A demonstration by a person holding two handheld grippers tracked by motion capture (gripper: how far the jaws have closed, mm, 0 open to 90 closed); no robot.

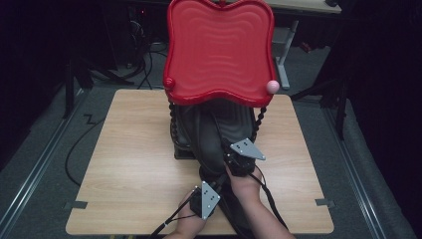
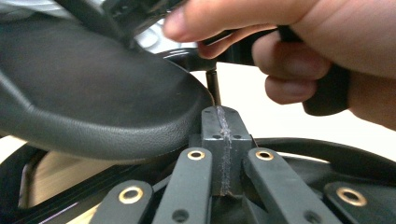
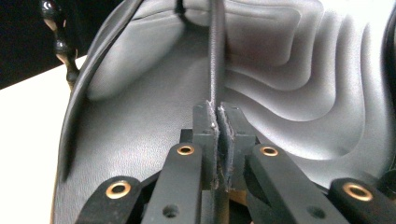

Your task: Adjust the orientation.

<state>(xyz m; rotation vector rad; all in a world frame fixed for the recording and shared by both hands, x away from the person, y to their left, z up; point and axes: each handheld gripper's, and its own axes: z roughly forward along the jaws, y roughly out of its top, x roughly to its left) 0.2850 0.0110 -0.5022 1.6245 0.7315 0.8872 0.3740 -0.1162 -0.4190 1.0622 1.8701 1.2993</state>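
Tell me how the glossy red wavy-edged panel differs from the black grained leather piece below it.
The red panel is glossy; the black leather piece is matte and grained. The red panel stands raised at the far side; the black piece lies lower, in front of it. Both carry rippled ridges.

The flap [image 1: 219, 50] is bright red with a wavy ripple pattern and a darker red rim. A pink ball [image 1: 272, 86] sits at one corner, a red ball [image 1: 169, 82] at the other. The bag [image 1: 209, 134] is black, grained like leather, embossed with the same ripples. Its beaded handles [image 1: 173, 127] are glossy black. The worktop [image 1: 134, 164] is pale wood grain. Each gripper [image 2: 223, 119] is black with brass rivets.
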